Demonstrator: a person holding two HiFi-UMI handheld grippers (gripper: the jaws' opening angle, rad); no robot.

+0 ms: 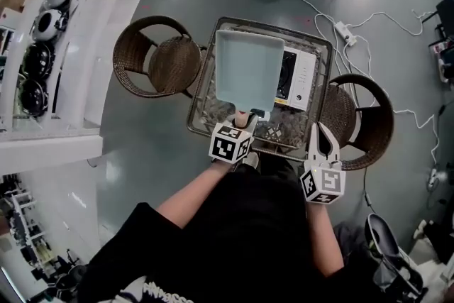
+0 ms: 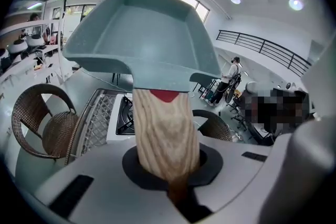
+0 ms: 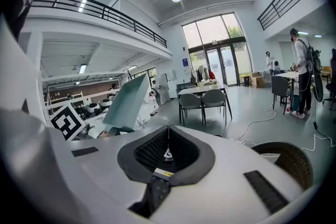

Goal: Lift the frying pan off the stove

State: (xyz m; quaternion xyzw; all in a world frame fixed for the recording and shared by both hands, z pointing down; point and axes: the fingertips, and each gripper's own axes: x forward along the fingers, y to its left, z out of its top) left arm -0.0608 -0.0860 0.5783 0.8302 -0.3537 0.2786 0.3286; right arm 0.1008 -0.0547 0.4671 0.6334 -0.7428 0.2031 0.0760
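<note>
A square pale-teal frying pan (image 1: 245,67) with a wooden handle (image 1: 243,119) hangs in the air over the white stove (image 1: 299,78). My left gripper (image 1: 244,125) is shut on that handle. In the left gripper view the handle (image 2: 163,128) runs straight up from between the jaws of my left gripper (image 2: 169,165) to the pan (image 2: 142,34), with the stove (image 2: 124,113) below and behind it. My right gripper (image 1: 318,133) is at the table's near right corner, shut with nothing in it. In the right gripper view the right gripper (image 3: 167,152) is shut and the tilted pan (image 3: 127,102) shows to its left.
The stove sits on a wire-mesh table (image 1: 201,92). One wicker chair (image 1: 152,57) stands to its left and another (image 1: 369,120) to its right. A power cable (image 1: 369,25) trails over the grey floor. White shelves with round appliances (image 1: 42,25) line the far left.
</note>
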